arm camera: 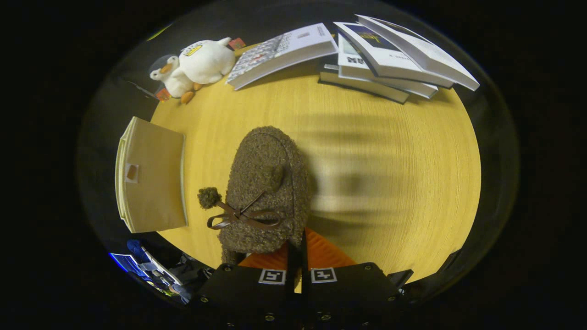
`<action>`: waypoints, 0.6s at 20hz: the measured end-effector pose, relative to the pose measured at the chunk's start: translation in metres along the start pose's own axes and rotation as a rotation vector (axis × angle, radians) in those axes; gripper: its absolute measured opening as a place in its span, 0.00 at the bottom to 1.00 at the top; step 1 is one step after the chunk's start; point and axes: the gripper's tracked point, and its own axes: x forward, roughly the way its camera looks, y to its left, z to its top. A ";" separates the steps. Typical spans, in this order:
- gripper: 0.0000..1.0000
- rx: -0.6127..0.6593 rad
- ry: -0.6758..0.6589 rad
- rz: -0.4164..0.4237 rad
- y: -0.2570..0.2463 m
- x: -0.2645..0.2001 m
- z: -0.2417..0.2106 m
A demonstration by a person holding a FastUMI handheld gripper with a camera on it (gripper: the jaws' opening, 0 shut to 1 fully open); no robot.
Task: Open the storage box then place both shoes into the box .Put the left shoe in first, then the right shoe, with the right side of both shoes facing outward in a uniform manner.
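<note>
A fuzzy brown shoe hangs from the gripper over the yellow table.

The two fingers are pressed close together on the back edge of the shoe, near its orange inside, so the grip is narrow and holds the shoe by a thin bit. The shoe has a little brown bow and a fluffy ball on a string. The storage box sits to the left of the shoe, at the table's left edge, and it looks open. Far away are a toy duck and a pile of books. The shoe could slip out, because only its thin edge is pinched and it is soft. It could also swing and turn, then go into the box facing the wrong way. The bow could catch on the box wall.
</note>
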 end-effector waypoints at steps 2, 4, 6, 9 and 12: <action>0.06 -0.077 -0.036 0.027 0.031 -0.025 0.016; 0.06 -0.144 -0.072 0.044 0.064 -0.049 0.033; 0.06 -0.192 -0.095 0.077 0.102 -0.068 0.047; 0.06 -0.260 -0.115 0.124 0.160 -0.086 0.064; 0.06 -0.350 -0.130 0.146 0.214 -0.092 0.075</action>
